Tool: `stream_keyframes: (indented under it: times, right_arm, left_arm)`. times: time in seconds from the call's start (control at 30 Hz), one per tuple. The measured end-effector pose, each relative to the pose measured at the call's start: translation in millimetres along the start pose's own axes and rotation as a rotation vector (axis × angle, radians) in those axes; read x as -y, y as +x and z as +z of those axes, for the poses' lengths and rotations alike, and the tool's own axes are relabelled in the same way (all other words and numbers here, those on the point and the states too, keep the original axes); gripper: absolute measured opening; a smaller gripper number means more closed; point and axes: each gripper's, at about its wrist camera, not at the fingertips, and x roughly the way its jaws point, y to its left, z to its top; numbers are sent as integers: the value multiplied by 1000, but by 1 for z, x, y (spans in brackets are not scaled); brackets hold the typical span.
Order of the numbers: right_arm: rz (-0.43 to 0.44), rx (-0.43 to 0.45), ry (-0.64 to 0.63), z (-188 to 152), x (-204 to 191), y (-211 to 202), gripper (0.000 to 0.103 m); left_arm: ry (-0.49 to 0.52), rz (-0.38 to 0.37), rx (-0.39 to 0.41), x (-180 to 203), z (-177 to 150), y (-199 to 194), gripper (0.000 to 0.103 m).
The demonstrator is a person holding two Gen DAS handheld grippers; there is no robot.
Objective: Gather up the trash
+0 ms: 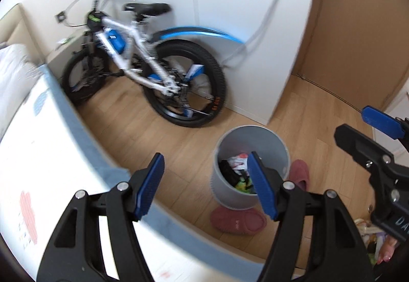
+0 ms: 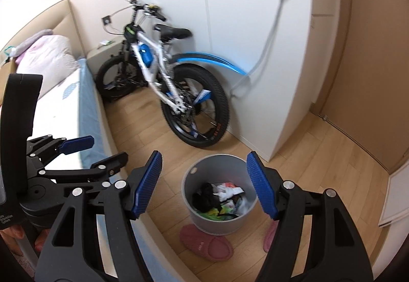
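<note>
Wood-plank floor (image 2: 319, 154) beside a bed (image 2: 58, 108), bicycle (image 2: 166, 82) parked at the white wall. My left gripper (image 1: 205, 183) and right gripper (image 2: 204, 183) both stand released, nothing between the pads. Grey trash bin (image 2: 219, 195) on the floor holds wrappers and scraps; pink slippers (image 2: 205, 242) touch its base.
</note>
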Motion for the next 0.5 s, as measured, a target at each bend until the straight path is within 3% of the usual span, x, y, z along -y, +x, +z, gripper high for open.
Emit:
stream_keyframes:
  times: [0.27,0.5]
  right_arm:
    - [120,8,-136,-3,-84,-43,66]
    - [291,10,-321,-17,-194,-87,67]
  left_arm:
    - [-158,128,42,-74,-42,-79,68]
    - [-362,304,70,-154,-109,-173,73]
